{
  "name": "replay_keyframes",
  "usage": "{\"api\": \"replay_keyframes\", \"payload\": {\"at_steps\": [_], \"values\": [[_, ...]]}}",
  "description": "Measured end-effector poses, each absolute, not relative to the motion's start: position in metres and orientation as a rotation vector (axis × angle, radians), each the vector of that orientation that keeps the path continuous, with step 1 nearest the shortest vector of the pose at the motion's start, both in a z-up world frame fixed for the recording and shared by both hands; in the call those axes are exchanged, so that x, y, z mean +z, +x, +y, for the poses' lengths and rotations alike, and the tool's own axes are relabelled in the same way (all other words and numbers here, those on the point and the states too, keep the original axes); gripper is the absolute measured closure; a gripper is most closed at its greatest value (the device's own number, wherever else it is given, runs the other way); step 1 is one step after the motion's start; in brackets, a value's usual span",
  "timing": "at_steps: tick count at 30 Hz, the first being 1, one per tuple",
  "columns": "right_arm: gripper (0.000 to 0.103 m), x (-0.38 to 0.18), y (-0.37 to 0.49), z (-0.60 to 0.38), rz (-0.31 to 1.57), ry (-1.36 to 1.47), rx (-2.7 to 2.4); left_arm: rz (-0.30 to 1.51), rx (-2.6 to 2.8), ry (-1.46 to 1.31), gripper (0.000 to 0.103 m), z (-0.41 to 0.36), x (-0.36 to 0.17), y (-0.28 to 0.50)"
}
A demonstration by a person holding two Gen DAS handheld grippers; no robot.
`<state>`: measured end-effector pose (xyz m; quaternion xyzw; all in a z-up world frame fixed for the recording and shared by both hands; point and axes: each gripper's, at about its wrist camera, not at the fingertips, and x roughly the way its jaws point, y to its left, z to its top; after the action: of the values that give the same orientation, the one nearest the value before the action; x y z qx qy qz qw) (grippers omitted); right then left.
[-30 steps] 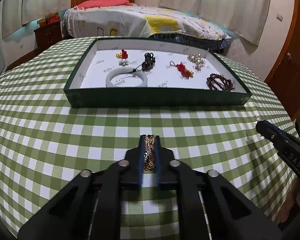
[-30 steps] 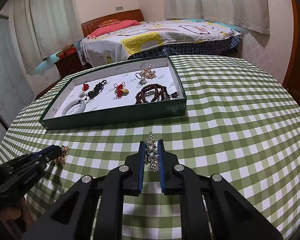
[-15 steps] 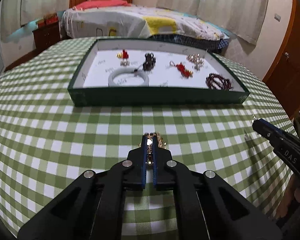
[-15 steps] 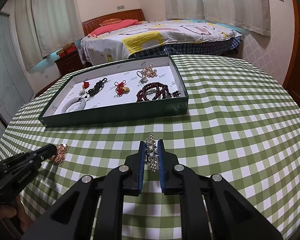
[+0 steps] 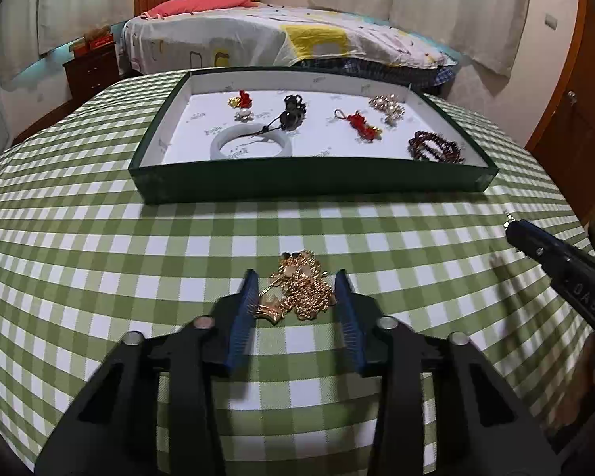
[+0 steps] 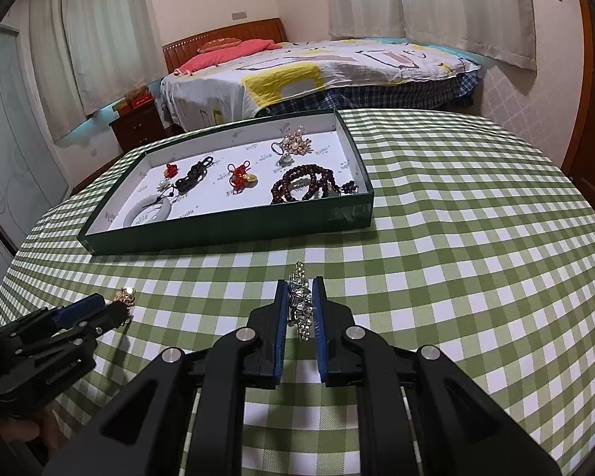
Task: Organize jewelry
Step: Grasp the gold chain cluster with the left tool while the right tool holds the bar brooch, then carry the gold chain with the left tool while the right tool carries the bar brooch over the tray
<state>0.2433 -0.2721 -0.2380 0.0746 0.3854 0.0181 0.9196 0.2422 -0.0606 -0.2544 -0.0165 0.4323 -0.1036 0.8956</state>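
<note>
On the checked tabletop, left hand-held gripper spread around the gold chain; right hand-held gripper clamps a rhinestone piece; green tray already holds several pieces

Necklace on tablecloth before tray

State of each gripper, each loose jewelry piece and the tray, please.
left gripper: open, straddling the gold piece
gold necklace: lying heaped on the tablecloth, not gripped
right gripper: shut on silver piece
silver rhinestone piece: clamped between the pads
green tray: uncovered, holding six pieces
</note>
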Motion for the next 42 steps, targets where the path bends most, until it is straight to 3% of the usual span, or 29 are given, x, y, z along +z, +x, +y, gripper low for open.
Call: {"api": "replay_keyframes", "payload": {"at_steps": [2, 4, 23, 42], "values": [[0.09, -0.238, 0.243, -0.272, 0.793, 0.155, 0.037, 0.902, -0.242, -0.049, 0.089, -0.059, -0.256, 0.243], [0.09, -0.238, 0.243, -0.273, 0.794, 0.156, 0.037, 0.899, -0.253, -0.051, 0.091, -0.059, -0.255, 0.242], [0.09, -0.232, 0.241, -0.27, 0.769, 0.149, 0.039, 0.75, -0.259, -0.027, 0.092, -0.057, -0.219, 0.225], [0.09, -0.182, 0.246, -0.258, 0.64, 0.163, 0.101, 0.608, -0.284, -0.047, 0.092, -0.056, -0.162, 0.231]]}}
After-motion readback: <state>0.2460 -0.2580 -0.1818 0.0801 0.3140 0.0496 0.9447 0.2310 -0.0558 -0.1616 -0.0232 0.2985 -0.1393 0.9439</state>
